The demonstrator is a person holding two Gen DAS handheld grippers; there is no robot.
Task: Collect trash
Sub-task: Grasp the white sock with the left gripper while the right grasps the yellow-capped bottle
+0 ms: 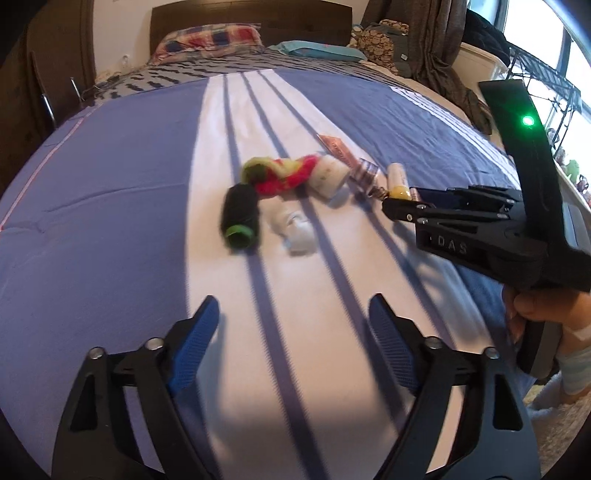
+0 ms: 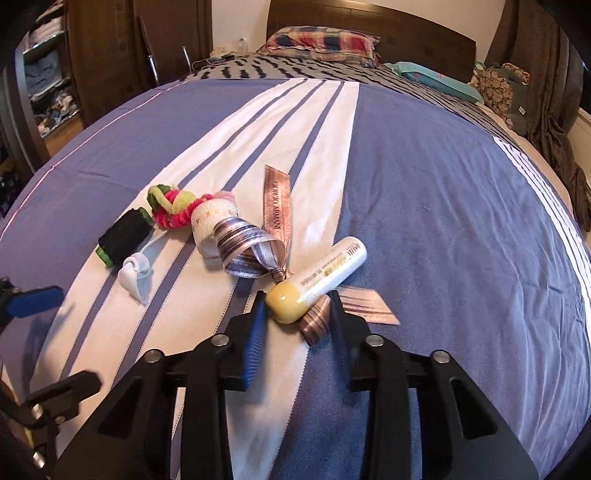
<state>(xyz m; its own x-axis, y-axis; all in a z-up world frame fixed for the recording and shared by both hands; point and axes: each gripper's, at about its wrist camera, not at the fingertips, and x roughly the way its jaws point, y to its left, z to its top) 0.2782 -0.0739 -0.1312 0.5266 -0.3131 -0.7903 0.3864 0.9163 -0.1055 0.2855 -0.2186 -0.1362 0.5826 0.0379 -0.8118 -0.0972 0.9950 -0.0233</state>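
Trash lies on a bed with a blue and white striped cover (image 1: 110, 206). There is a white tube with a yellow cap (image 2: 317, 277), a striped ribbon bow (image 2: 247, 247), a pink printed ribbon (image 2: 277, 199), a white roll (image 2: 210, 221), a pink and green fuzzy twist (image 2: 173, 206), a black spool with a green end (image 2: 123, 236) and a crumpled white tissue (image 2: 136, 273). My right gripper (image 2: 297, 306) has its fingers on both sides of the tube's yellow cap and the ribbon tail, closed to about the cap's width. My left gripper (image 1: 291, 325) is open and empty, short of the spool (image 1: 240, 218) and tissue (image 1: 295, 229).
Pillows (image 1: 210, 40) and a wooden headboard (image 1: 251, 14) are at the far end. A wardrobe (image 2: 103, 55) stands to the left. Bags and a curtain (image 1: 436, 44) are at the right, by a window. The right gripper (image 1: 399, 208) shows in the left wrist view.
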